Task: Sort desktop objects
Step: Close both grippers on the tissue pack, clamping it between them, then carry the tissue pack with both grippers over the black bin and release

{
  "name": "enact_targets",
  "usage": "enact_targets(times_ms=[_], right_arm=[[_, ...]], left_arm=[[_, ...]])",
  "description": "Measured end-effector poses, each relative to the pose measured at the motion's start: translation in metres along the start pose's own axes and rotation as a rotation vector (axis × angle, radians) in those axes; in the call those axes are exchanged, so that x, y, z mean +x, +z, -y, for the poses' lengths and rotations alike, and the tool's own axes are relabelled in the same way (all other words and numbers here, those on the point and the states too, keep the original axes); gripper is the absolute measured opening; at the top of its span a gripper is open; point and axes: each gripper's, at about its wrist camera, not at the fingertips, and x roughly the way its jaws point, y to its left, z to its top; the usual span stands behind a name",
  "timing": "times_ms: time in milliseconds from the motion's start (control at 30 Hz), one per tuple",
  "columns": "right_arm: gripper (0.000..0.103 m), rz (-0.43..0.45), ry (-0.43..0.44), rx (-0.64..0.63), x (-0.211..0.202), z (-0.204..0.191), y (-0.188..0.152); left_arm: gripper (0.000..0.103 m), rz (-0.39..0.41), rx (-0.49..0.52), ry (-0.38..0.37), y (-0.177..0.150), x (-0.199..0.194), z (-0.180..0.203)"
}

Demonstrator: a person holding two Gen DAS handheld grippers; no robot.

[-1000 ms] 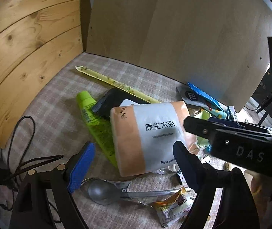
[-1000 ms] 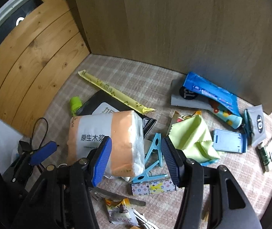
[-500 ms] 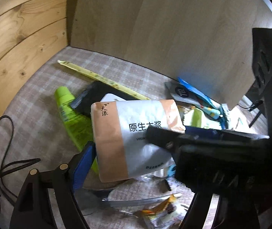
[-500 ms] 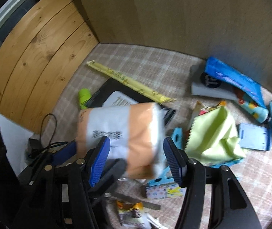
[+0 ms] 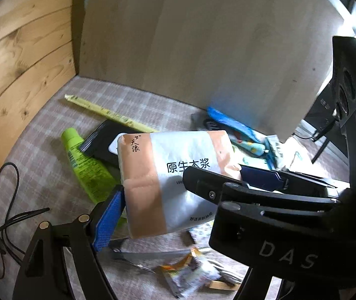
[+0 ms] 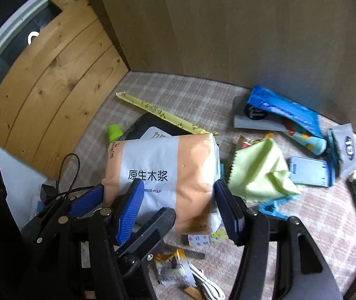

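Note:
An orange-and-white tissue pack (image 5: pixel 168 150) hangs tilted above the checked cloth. My left gripper (image 5: pixel 178 215) is shut on it. Its blue left pad (image 5: pixel 108 217) presses the creased left end, and its other finger is hidden behind the right gripper. In the right wrist view the pack (image 6: pixel 168 160) fills the gap of my right gripper (image 6: pixel 178 210), which stands open. The right pad (image 6: pixel 225 210) lies against the pack's right end and the left pad (image 6: pixel 130 207) sits in front of its printed face. The right gripper (image 5: pixel 228 177) crosses the left wrist view.
Under the pack lie a green tube (image 5: pixel 83 165), a black pouch (image 5: pixel 103 140) and a yellow strip (image 5: pixel 103 111). To the right are a green cloth (image 6: pixel 260 175), a blue clip (image 6: pixel 275 207), a blue pouch (image 6: pixel 285 115) and a card holder (image 6: pixel 310 172). A snack wrapper (image 6: pixel 173 267) lies near. Board walls close the back and left.
The tissue pack has come up off the cloth with the left gripper, whose pad has closed against its left end. The right gripper now straddles the pack's right end.

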Motion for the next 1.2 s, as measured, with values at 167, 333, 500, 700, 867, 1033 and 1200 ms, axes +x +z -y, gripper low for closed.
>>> enact_targets(times_ms=[167, 333, 500, 700, 867, 1033, 1200], right_arm=[[0.058, 0.064, -0.036, 0.028, -0.043, 0.013, -0.012], [0.058, 0.138, -0.081, 0.09, -0.096, 0.042, -0.036], [0.058, 0.182, -0.138, 0.157, -0.138, 0.078, -0.065], [0.058, 0.218, -0.216, 0.263, -0.184, 0.127, -0.111], [0.058, 0.245, -0.291, 0.356, -0.225, 0.166, -0.155], [0.058, 0.271, -0.363, 0.445, -0.265, 0.203, -0.203], [0.058, 0.289, -0.424, 0.545, -0.304, 0.238, -0.255]], left_arm=[[0.077, 0.023, 0.068, -0.035, 0.001, -0.02, 0.035], [0.077, 0.034, 0.163, -0.092, -0.005, -0.038, 0.088], [0.077, 0.015, 0.252, -0.163, -0.021, -0.046, 0.143], [0.077, -0.024, 0.36, -0.246, -0.05, -0.049, 0.211], [0.077, -0.055, 0.442, -0.323, -0.079, -0.058, 0.267], [0.077, -0.096, 0.537, -0.404, -0.115, -0.067, 0.33], [0.077, -0.134, 0.619, -0.465, -0.147, -0.076, 0.382]])
